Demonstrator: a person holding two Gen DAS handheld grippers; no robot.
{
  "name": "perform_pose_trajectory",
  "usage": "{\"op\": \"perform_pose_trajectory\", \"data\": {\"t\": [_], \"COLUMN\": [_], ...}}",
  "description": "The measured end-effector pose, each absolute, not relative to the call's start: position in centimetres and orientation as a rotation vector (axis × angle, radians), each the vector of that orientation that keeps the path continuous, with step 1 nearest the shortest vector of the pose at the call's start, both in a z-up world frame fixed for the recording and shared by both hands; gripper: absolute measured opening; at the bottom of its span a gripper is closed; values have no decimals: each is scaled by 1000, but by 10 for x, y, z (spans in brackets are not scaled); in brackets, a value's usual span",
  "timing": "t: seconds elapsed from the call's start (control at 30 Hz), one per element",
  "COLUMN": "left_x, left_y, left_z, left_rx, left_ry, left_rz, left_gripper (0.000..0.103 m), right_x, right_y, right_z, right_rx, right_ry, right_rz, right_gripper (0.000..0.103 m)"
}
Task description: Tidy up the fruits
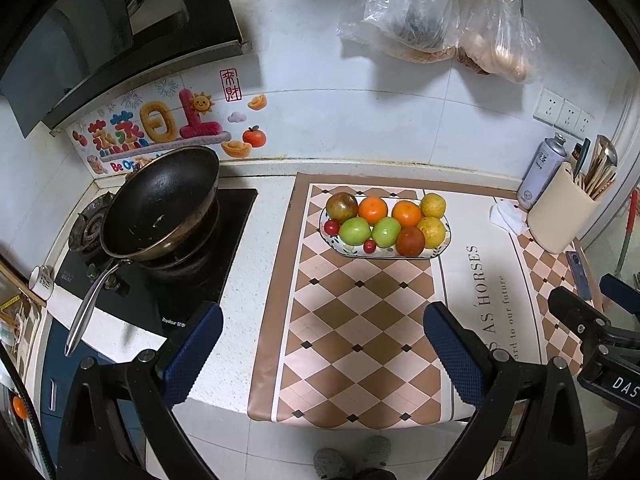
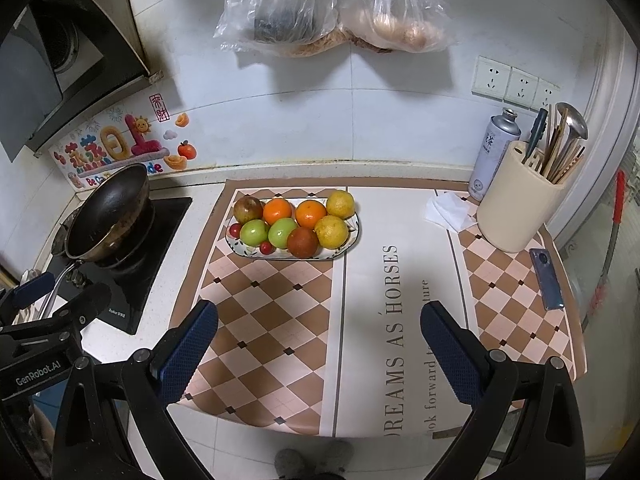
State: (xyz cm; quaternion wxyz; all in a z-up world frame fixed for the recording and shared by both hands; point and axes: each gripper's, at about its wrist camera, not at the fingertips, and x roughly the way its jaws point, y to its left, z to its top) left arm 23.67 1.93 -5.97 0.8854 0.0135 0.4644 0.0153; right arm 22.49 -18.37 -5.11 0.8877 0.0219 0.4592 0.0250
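An oval patterned plate (image 1: 442, 249) (image 2: 352, 236) sits at the back of the checkered mat. It holds several fruits: two oranges (image 1: 373, 209) (image 2: 277, 210), two green apples (image 1: 354, 231) (image 2: 254, 232), two yellow citrus (image 1: 433, 205) (image 2: 340, 203), two reddish-brown fruits (image 1: 411, 241) (image 2: 303, 242) and small red ones (image 1: 369, 245) (image 2: 266, 247). My left gripper (image 1: 322, 330) is open and empty, held above the mat's front, well short of the plate. My right gripper (image 2: 319, 328) is open and empty, also above the mat's front. The right gripper also shows in the left wrist view (image 1: 580, 304).
A black wok (image 1: 160, 200) (image 2: 108, 212) sits on the gas stove at left. A cream utensil holder (image 1: 560, 212) (image 2: 516, 208), a spray can (image 2: 494, 152), a crumpled tissue (image 2: 448, 210) and a phone (image 2: 546, 280) are at right. Plastic bags (image 2: 332, 8) hang on the wall.
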Motion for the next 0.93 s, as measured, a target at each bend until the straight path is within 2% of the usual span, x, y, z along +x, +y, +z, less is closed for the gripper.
{"op": "perform_pose_trajectory", "data": {"t": [0.93], "left_x": [224], "left_y": [16], "left_z": [-63], "left_rx": [4], "left_ry": [967], "left_rz": [42], "left_gripper": [103], "right_x": [216], "right_y": [-186], "right_z": [-52], "right_rx": [42], "right_ry": [961], "right_rz": [54], "right_gripper": [103]}}
